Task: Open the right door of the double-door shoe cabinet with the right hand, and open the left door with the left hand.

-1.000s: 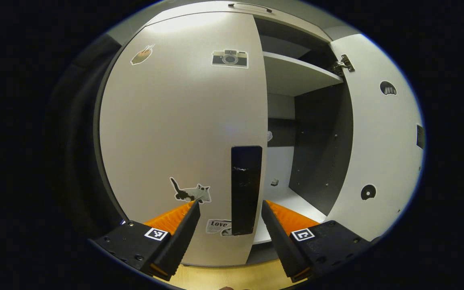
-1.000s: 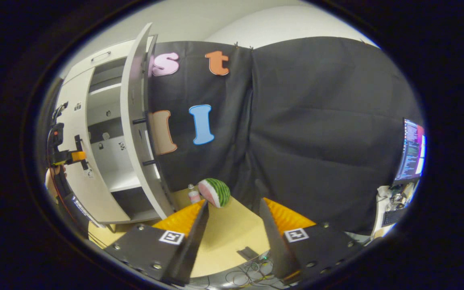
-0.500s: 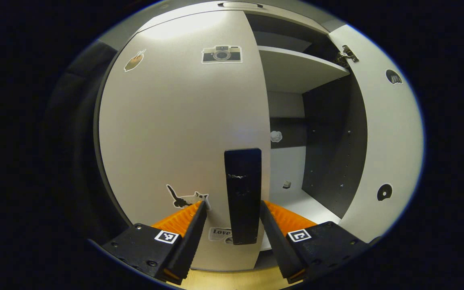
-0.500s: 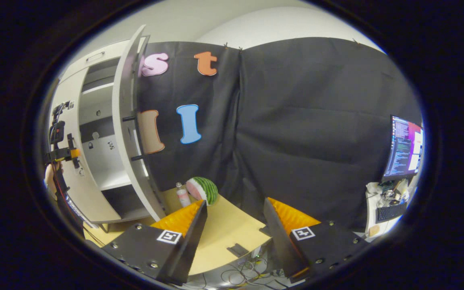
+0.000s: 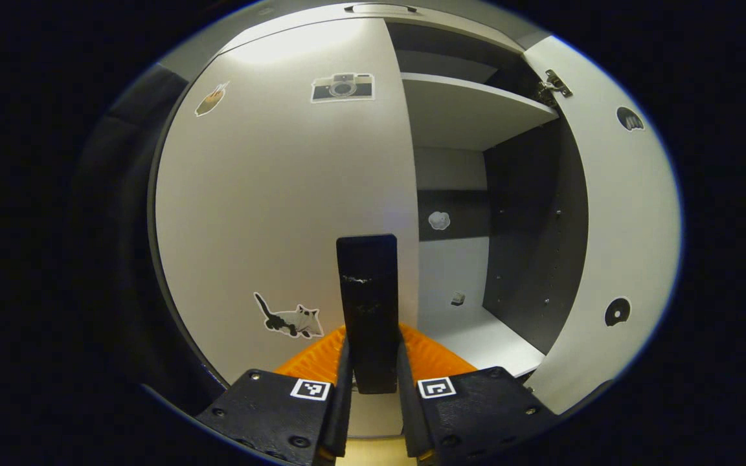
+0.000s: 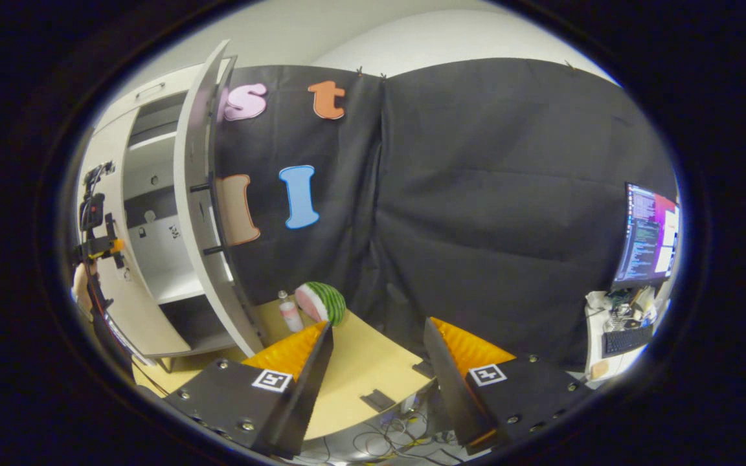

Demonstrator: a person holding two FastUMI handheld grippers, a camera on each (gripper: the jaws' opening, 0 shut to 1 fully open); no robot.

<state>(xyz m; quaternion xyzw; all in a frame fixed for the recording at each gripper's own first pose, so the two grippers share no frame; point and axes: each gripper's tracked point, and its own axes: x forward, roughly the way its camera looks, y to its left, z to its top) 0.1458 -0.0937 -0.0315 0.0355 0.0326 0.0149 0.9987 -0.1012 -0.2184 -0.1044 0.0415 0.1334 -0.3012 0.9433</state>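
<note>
The left gripper was level and clamped on the dark handle of the left door, which was closed, beside the right door standing wide open. The right gripper hung with fingers spread and nothing between them over a wooden table, with a watermelon near the black curtain.

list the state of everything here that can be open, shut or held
right door: swung wide open
left door: closed
left door's handle: gripped between the jaws
left gripper: shut on the handle
right gripper: open, holding nothing, aimed away from the cabinet
monitor: switched on
</note>
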